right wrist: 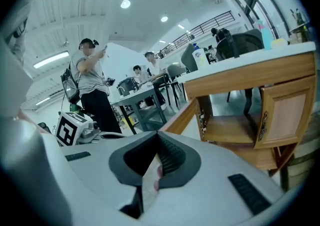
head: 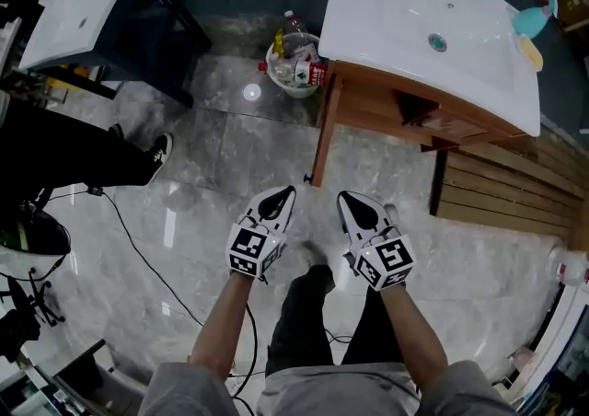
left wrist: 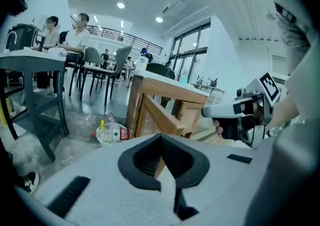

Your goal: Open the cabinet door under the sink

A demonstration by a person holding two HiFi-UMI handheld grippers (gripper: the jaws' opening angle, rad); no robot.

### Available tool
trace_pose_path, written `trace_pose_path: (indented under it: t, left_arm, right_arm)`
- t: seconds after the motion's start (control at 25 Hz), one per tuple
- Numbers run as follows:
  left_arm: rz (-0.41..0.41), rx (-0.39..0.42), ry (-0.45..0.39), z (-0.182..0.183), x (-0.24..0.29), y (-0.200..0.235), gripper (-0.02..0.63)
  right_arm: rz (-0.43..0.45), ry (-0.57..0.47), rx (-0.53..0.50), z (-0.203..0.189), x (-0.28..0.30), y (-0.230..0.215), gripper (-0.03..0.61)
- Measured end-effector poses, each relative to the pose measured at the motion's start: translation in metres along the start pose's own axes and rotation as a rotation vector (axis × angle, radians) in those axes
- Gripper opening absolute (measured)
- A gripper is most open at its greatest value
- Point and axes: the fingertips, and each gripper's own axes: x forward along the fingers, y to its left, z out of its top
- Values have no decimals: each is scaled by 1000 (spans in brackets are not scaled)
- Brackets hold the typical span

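Note:
The sink cabinet (head: 405,115) is brown wood under a white basin top (head: 396,0), at the upper right of the head view. Its left door (head: 325,133) stands swung out toward me, seen edge-on. The right gripper view shows that door (right wrist: 182,115), the bare shelf inside (right wrist: 227,127) and the right door (right wrist: 285,115) with its handle. My left gripper (head: 287,191) and right gripper (head: 342,195) hover side by side above the floor, just short of the open door, touching nothing. Both are shut and empty, as seen for the left gripper (left wrist: 161,137) and the right gripper (right wrist: 158,135).
A white tub of bottles (head: 294,64) sits on the floor left of the cabinet. A second white table (head: 83,9) stands at the far left, with a person's dark leg and shoe (head: 156,152) near it. Cables (head: 138,248) cross the glossy floor. Wooden slats (head: 506,184) lie right of the cabinet.

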Motion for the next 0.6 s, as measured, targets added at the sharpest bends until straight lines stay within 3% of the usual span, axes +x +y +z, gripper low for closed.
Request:
trace_pose_path:
  t: [0.36, 0.6]
  left_arm:
    - [51, 40, -64, 92, -44, -64, 6]
    - [128, 2, -134, 138, -61, -92, 6]
  right_arm:
    - [23, -69, -68, 88, -57, 27, 9]
    - [36, -110, -78, 128, -86, 28, 9]
